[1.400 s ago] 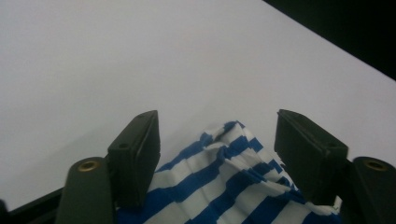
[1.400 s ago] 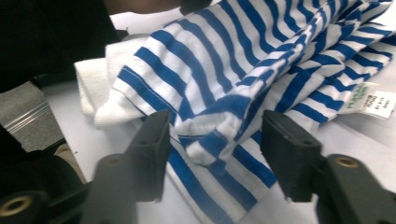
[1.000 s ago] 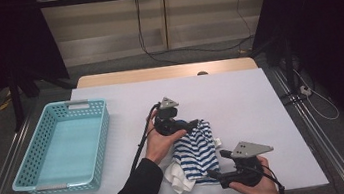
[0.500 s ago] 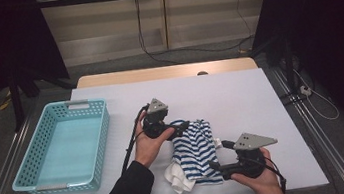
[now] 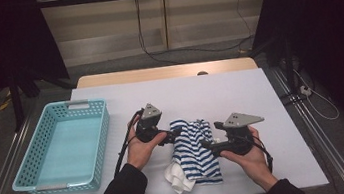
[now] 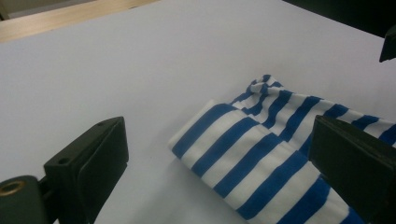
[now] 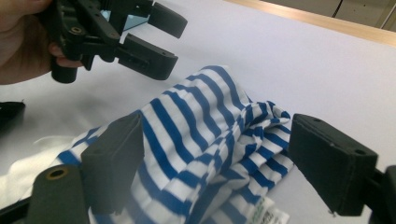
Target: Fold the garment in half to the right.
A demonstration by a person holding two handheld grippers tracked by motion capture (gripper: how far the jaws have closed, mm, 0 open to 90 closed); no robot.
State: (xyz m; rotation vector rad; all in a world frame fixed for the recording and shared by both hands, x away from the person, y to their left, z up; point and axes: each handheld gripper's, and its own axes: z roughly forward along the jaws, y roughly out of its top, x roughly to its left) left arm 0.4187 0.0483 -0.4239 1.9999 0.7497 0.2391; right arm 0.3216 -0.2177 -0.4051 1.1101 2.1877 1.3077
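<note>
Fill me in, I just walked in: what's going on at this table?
A person works a blue-striped cloth on the white table with two hand-held grippers. The left gripper is at the cloth's left edge, the right gripper at its right side. Both have jaws open, neither gripping. A teal basket sits to the left.

Blue-and-white stripes on a white table

The striped garment (image 5: 196, 149) is banded blue and white, its lining white; at nine o'clock a turquoise basket (image 5: 28, 166) is seen; black grippers, white table (image 5: 260, 95).
</note>
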